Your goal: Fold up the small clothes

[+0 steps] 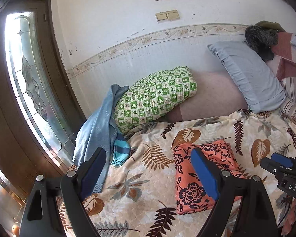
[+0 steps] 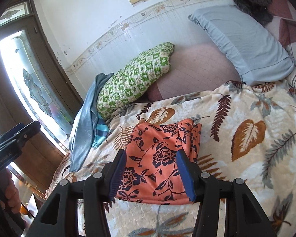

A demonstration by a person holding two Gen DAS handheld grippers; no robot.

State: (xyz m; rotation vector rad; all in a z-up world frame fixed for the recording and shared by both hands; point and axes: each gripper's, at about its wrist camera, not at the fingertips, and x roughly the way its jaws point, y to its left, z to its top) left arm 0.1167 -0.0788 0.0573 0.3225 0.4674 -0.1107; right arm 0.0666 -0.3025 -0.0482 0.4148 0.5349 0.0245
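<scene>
Open claws (image 2: 151, 172) over folded floral garment (image 2: 159, 154) (clear blanket (image 2: 246, 118) around)

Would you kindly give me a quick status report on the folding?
Both grippers, left gripper and right gripper, open, empty. Orange floral garment lies folded on leaf-print blanket. Blue garment unfolded at bed edge. Nothing blocking.

"DAS" is printed on the right gripper (image 1: 282, 165) body; "GenRobot.AI" runs along the left gripper (image 2: 17, 132) body.
</scene>
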